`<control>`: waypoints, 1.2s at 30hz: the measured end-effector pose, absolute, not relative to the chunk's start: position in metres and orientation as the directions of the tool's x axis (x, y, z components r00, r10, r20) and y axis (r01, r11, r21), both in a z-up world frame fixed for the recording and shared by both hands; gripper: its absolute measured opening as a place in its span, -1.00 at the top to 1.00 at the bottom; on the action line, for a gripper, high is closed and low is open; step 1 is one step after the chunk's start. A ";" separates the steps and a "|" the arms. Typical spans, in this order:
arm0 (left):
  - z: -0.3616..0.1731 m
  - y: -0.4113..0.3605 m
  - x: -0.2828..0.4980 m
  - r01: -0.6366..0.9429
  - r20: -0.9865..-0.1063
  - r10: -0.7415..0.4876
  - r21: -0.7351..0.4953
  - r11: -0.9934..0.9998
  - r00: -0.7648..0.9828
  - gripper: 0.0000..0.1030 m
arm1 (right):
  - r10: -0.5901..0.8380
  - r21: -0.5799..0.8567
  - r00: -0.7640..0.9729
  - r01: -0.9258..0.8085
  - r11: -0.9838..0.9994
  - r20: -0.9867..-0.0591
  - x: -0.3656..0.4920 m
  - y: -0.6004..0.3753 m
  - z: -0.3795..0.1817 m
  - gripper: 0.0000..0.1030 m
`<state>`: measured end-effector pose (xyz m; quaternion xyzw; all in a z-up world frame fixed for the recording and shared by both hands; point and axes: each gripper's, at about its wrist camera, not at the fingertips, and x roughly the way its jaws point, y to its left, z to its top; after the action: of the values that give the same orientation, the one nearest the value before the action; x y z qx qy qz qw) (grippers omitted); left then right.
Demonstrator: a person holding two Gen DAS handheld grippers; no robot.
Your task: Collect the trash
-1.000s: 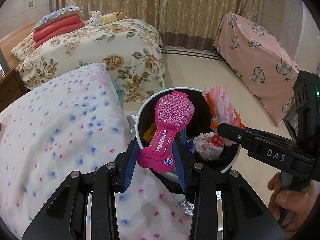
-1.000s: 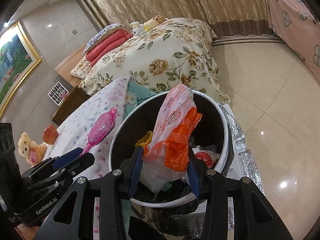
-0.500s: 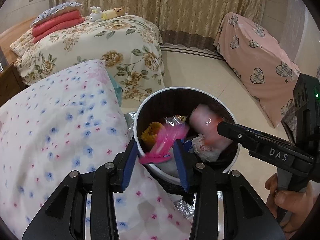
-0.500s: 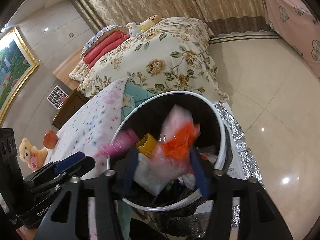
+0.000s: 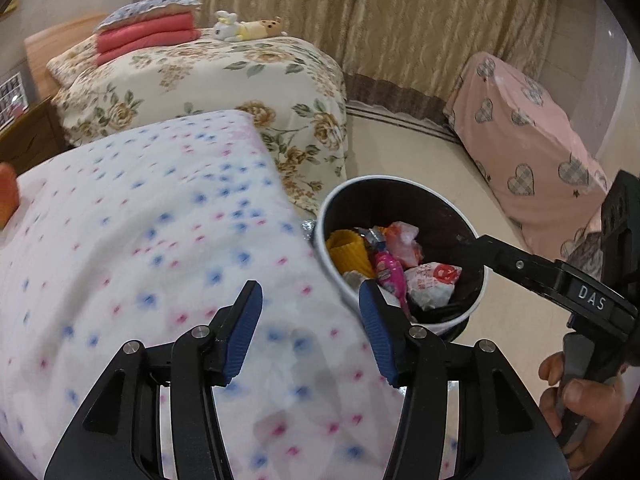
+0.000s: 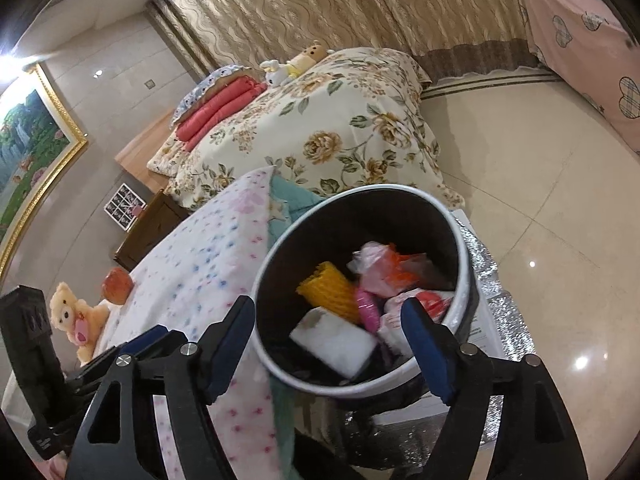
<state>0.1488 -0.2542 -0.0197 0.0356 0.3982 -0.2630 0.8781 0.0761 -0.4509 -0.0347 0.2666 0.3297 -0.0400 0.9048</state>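
Beside the near bed [image 5: 140, 240], the trash bin [image 5: 400, 184] holds the pink wrapper [image 5: 390, 274], an orange-and-white bag [image 6: 394, 270] and a yellow foam sleeve [image 6: 330, 290]. The left gripper [image 5: 310, 318] slants down over the spotted sheet, its jaws opening and empty. The right gripper [image 6: 330, 340] tilts down over the bin, jaws spreading wide with nothing pinched; a hand [image 5: 580, 400] grips its handle at far right.

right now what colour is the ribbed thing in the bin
Yellow; the ribbed thing in the bin shows best in the right wrist view.
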 end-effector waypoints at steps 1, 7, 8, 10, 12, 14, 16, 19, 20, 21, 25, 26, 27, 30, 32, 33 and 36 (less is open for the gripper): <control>-0.019 -0.248 0.147 0.481 -0.713 -0.434 -0.154 0.863 0.550 0.01 | 0.107 0.457 0.784 0.239 0.856 -0.611 0.074 -0.445 -0.032 -0.52; -0.013 -0.200 0.132 0.414 -0.679 -0.421 -0.186 0.891 0.601 -0.01 | 0.144 0.468 0.811 0.173 0.867 -0.567 0.068 -0.406 -0.023 -0.60; -0.013 -0.192 0.129 0.401 -0.676 -0.414 -0.187 0.897 0.610 -0.06 | 0.148 0.463 0.813 0.161 0.871 -0.562 0.068 -0.399 -0.022 -0.60; -0.012 -0.177 0.124 0.377 -0.668 -0.406 -0.198 0.905 0.623 -0.08 | 0.152 0.453 0.819 0.142 0.880 -0.553 0.067 -0.385 -0.021 -0.64; -0.013 -0.161 0.119 0.349 -0.663 -0.391 -0.203 0.915 0.638 -0.08 | 0.154 0.443 0.825 0.126 0.888 -0.544 0.065 -0.373 -0.022 -0.67; -0.014 -0.146 0.114 0.326 -0.656 -0.376 -0.203 0.923 0.655 -0.10 | 0.151 0.434 0.831 0.118 0.893 -0.536 0.064 -0.361 -0.025 -0.67; -0.013 -0.135 0.109 0.303 -0.646 -0.350 -0.188 0.934 0.679 -0.21 | 0.143 0.429 0.838 0.116 0.896 -0.526 0.063 -0.352 -0.026 -0.67; -0.011 -0.118 0.103 0.277 -0.622 -0.330 -0.184 0.943 0.710 -0.30 | 0.140 0.415 0.841 0.107 0.904 -0.523 0.062 -0.340 -0.027 -0.67; -0.010 -0.113 0.102 0.269 -0.616 -0.324 -0.183 0.946 0.718 -0.30 | 0.138 0.407 0.841 0.104 0.908 -0.523 0.061 -0.337 -0.027 -0.67; -0.009 -0.107 0.100 0.259 -0.607 -0.316 -0.183 0.948 0.729 -0.30 | 0.135 0.395 0.842 0.099 0.913 -0.523 0.062 -0.333 -0.025 -0.67; 0.001 -0.094 0.095 0.240 -0.569 -0.305 -0.189 0.952 0.764 -0.30 | 0.132 0.366 0.857 0.070 0.928 -0.498 0.062 -0.323 -0.012 -0.68; 0.003 -0.092 0.093 0.238 -0.559 -0.303 -0.187 0.953 0.772 -0.31 | 0.131 0.362 0.862 0.064 0.930 -0.489 0.060 -0.322 -0.009 -0.68; 0.007 -0.090 0.091 0.235 -0.547 -0.298 -0.183 0.955 0.783 -0.31 | 0.126 0.350 0.872 0.055 0.935 -0.473 0.060 -0.319 -0.001 -0.72; 0.016 -0.082 0.084 0.222 -0.510 -0.282 -0.177 0.959 0.813 -0.48 | 0.107 0.300 0.905 0.024 0.954 -0.412 0.055 -0.307 0.018 -1.00; 0.018 -0.079 0.079 0.201 -0.478 -0.257 -0.164 0.966 0.840 -0.66 | 0.092 0.265 0.925 0.009 0.964 -0.369 0.051 -0.299 0.025 -1.00; 0.017 -0.077 0.077 0.181 -0.465 -0.231 -0.150 0.972 0.855 -0.84 | 0.088 0.246 0.929 0.004 0.969 -0.360 0.050 -0.295 0.025 -1.00; 0.010 -0.071 0.066 0.129 -0.418 -0.169 -0.123 0.984 0.893 -0.93 | 0.053 0.201 0.933 0.021 0.979 -0.357 0.051 -0.286 0.016 -1.00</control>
<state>0.0663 -0.0711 0.0102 -0.0461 0.2185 -0.0767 0.9717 0.0511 -0.2859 0.0160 0.1010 0.1835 0.0082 0.9778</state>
